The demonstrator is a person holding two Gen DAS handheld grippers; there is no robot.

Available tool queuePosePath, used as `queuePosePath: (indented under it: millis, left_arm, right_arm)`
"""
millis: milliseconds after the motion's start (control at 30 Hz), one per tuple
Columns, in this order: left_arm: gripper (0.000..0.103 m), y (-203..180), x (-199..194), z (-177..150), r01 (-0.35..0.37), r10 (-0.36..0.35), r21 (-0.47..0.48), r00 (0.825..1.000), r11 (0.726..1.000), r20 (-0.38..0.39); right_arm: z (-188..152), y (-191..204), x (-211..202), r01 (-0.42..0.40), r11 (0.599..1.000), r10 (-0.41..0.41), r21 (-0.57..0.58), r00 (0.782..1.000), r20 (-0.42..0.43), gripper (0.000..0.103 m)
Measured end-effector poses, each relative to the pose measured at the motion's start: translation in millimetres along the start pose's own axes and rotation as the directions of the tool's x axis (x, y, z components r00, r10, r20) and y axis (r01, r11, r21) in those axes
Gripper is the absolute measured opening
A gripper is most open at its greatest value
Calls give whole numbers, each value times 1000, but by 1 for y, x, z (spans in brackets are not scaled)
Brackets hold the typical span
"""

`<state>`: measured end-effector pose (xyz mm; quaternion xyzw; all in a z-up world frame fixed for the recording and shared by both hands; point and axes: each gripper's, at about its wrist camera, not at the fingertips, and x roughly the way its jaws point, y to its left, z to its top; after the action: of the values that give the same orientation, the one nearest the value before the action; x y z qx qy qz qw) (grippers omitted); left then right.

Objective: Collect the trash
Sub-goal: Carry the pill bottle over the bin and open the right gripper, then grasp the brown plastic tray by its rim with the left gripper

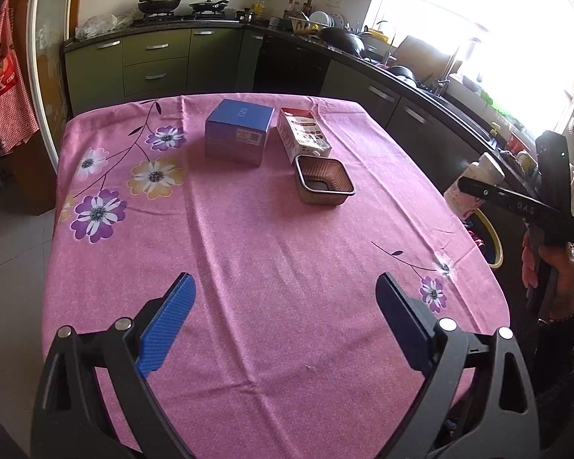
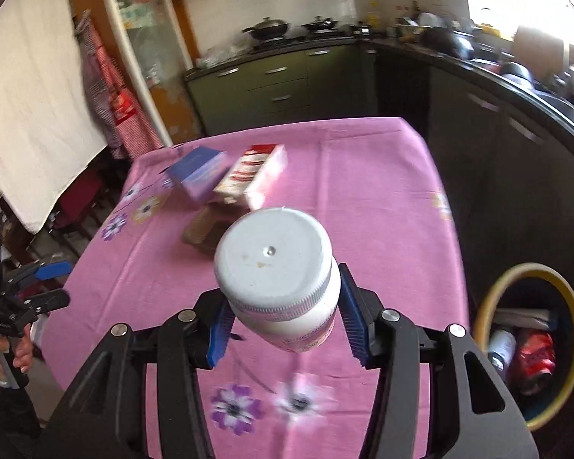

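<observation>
A table draped in a pink flowered cloth [image 1: 248,248] carries everything. Off its right edge stands a dark round bin with a yellow rim [image 2: 572,306]. On the table's far half sit a blue cardboard box [image 1: 238,135], a white-and-red carton [image 1: 302,135] and a brown plastic tray [image 1: 323,183]. The left gripper [image 1: 285,321] hangs wide open and empty above the table's near end. The right gripper [image 2: 283,325] clamps a white plastic bottle with a ribbed cap [image 2: 275,283] above the table's near right part.

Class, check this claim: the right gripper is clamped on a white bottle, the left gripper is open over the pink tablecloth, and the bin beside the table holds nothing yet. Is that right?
Not quite. The bin already holds trash, including a red can, as the right wrist view shows. The rest stands: the right gripper clamps the white bottle, and the left gripper is open over the pink tablecloth.
</observation>
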<state>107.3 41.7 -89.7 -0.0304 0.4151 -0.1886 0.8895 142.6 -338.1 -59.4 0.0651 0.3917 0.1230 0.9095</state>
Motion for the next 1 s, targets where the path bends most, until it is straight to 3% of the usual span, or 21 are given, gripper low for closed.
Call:
queuePosePath:
  millis: [100, 200, 367, 400, 433, 467, 500, 600, 800, 1000]
  left_arm:
    - [90, -10, 8, 3, 12, -12, 15, 1000, 1000, -12]
    - [90, -21, 16, 4, 13, -11, 37, 1000, 999, -28]
    - [90, -41, 25, 7, 20, -17, 66, 999, 998, -49]
    - [90, -45, 27, 7, 22, -18, 72, 998, 997, -52]
    - [90, -49, 29, 8, 23, -19, 79, 998, 997, -55]
    - [90, -54, 30, 8, 23, -18, 88, 998, 996, -59]
    - [90, -58, 31, 9, 22, -16, 98, 998, 995, -62]
    - [90, -68, 36, 11, 24, -15, 125, 997, 992, -74]
    - [90, -72, 63, 22, 41, -26, 119, 991, 992, -128]
    - [93, -65, 96, 45, -30, 40, 75, 991, 997, -130]
  right_arm:
    - [-9, -74, -20, 173, 975, -175, 138, 985, -1, 50]
    - [-23, -142, -30, 311, 918, -310, 246, 950, -47, 50]
    - [-34, -217, -14, 420, 857, -399, 299, 907, -131, 50]
    - [-32, -227, -9, 428, 852, -410, 301, 904, -126, 54]
    - [-30, -237, -6, 446, 840, -432, 308, 894, -117, 65]
    - [-29, -245, -2, 476, 821, -462, 316, 878, -123, 66]
    - [-28, -250, -3, 476, 814, -465, 333, 877, -117, 66]
    - [-27, -248, -12, 411, 832, -418, 372, 906, -64, 67]
    - [-44, -209, -21, 349, 874, -359, 337, 933, -35, 70]
    - [-57, -185, -27, 282, 901, -294, 330, 956, -14, 73]
